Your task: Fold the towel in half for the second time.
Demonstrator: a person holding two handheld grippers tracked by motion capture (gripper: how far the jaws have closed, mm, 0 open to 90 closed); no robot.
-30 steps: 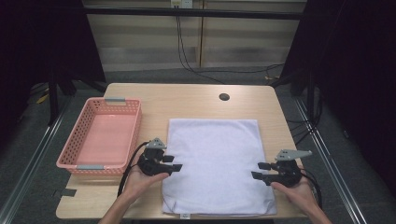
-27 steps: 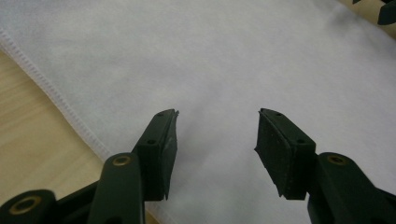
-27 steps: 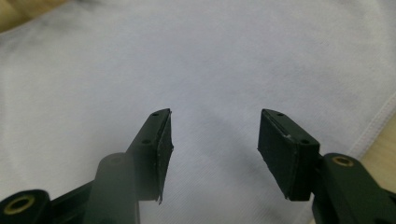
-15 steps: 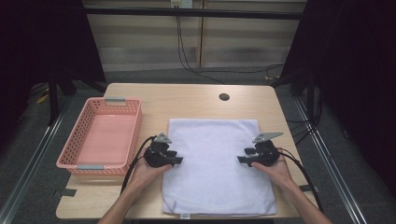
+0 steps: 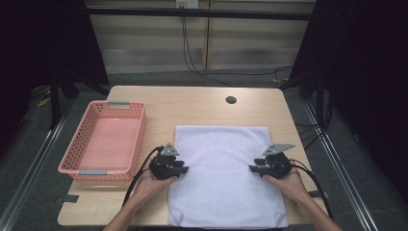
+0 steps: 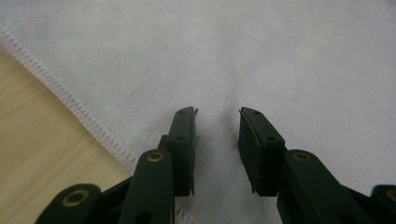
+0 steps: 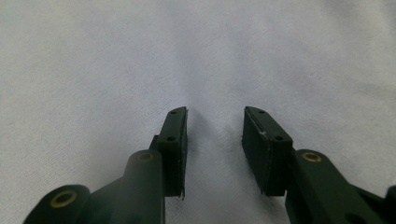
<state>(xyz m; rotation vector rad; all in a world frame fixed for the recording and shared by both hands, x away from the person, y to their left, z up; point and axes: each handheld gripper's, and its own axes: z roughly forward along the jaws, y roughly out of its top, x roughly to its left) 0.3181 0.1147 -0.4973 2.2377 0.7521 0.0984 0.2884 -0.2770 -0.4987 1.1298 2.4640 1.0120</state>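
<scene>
2 claws (image 5: 184,170) (image 5: 253,168) rest on white cloth (image 5: 223,180).

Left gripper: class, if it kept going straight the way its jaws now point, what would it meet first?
Most likely the white cloth: the left gripper points at its surface just past the stitched hem, jaws apart, having just been closing, with no fold visibly pinched.

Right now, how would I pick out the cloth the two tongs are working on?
On the wooden table, look right of the pink basket. The white cloth lies flat there, reaching the table's near edge, with the tongs at its left and right sides. It is the only soft, white thing there, with a stitched hem.
</scene>
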